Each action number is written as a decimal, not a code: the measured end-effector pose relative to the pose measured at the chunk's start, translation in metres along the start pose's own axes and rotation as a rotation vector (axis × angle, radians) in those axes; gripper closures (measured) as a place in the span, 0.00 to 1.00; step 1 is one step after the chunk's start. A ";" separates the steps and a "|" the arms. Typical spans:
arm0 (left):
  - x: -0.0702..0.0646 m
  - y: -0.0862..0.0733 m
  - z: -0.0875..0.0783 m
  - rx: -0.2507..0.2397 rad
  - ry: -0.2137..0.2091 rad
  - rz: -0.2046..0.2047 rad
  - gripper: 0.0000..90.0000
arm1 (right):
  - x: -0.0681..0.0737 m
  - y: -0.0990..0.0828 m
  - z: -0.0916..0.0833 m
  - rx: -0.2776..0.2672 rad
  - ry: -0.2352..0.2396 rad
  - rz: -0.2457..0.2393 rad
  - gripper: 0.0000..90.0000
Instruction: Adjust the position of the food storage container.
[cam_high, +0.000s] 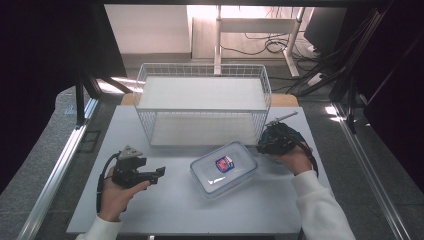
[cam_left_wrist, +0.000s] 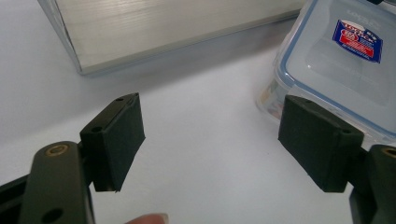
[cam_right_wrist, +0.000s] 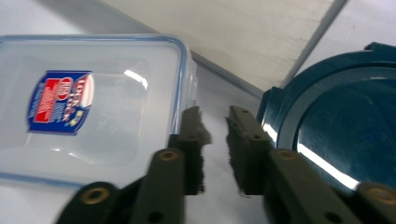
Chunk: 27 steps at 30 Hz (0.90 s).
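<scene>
A clear plastic food box with rounded corners, a blue-edged snap lid and a red-and-blue label lies flat at the centre of the high view, turned a little askew on the smooth white worktop. Behind it, toward the top of the frame, stands a white wire basket of thin rectangular mesh with a pale flat shelf inside. In the right gripper view a round, glossy dark teal lid fills the right side of the frame, just beside the box. The left hand-held gripper sits at the lower left of the high view, pointing toward the box; its matte black, block-shaped pads stand wide apart and released, with nothing between them, the right-hand one close in front of the box's near corner. The right hand-held gripper is at the right of the box in the high view; its rough-edged foam pads are nearly together, a narrow gap left, over bare worktop between the box edge and the teal lid, gripping nothing.
</scene>
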<state>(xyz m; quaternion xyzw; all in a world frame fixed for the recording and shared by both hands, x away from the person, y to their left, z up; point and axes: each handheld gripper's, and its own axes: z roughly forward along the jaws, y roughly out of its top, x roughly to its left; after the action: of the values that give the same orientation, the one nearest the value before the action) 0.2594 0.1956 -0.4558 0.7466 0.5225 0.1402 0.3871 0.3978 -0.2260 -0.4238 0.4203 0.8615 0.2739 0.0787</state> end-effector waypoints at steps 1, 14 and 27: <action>0.000 0.000 0.000 0.002 0.000 0.001 0.24 | 0.000 0.002 0.003 0.003 -0.005 -0.004 0.90; 0.003 -0.002 0.003 0.015 0.005 -0.004 0.24 | 0.014 0.006 0.039 0.083 -0.039 -0.077 0.99; 0.003 -0.004 0.009 0.031 0.007 -0.012 0.23 | 0.029 -0.007 0.034 0.063 -0.018 -0.105 0.99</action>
<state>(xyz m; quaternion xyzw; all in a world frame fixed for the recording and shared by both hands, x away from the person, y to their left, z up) 0.2634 0.1948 -0.4648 0.7488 0.5306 0.1324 0.3745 0.3875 -0.1934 -0.4532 0.3793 0.8897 0.2384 0.0876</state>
